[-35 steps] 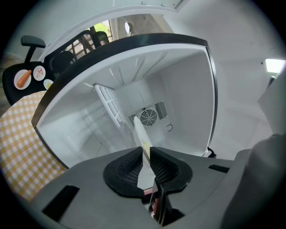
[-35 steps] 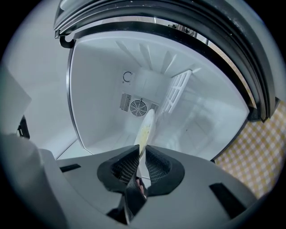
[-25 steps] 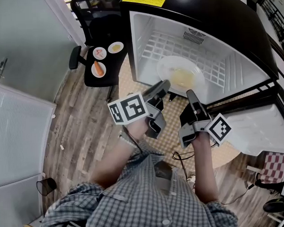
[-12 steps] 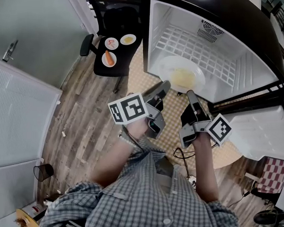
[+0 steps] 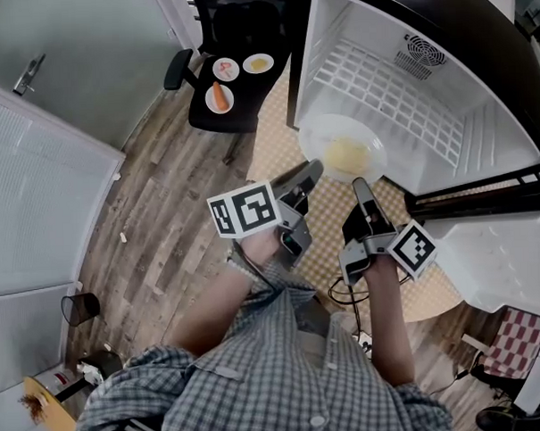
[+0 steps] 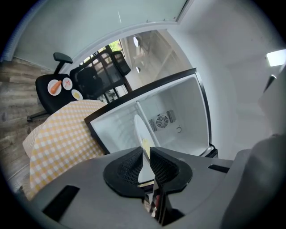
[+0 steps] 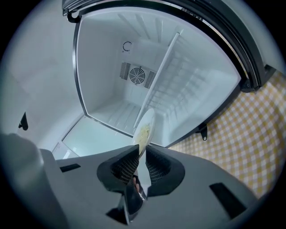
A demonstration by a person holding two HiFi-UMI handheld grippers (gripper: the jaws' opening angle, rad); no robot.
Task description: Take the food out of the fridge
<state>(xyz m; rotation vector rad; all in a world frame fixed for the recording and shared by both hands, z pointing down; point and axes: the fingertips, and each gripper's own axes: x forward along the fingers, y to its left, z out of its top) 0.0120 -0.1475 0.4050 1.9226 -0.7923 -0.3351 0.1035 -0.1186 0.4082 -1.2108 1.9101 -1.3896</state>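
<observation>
White plate (image 5: 343, 149) of food: left gripper (image 5: 311, 171) and right gripper (image 5: 359, 187) clamp its rim at 7 and 5 o'clock; uneven pulling could tip it.

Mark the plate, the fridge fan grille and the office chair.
plate (image 5: 313, 137): head view, bare left rim.
fan grille (image 7: 137, 74): right gripper view, centre of the round vent.
office chair (image 5: 252, 102): head view, bare part of the black seat.
</observation>
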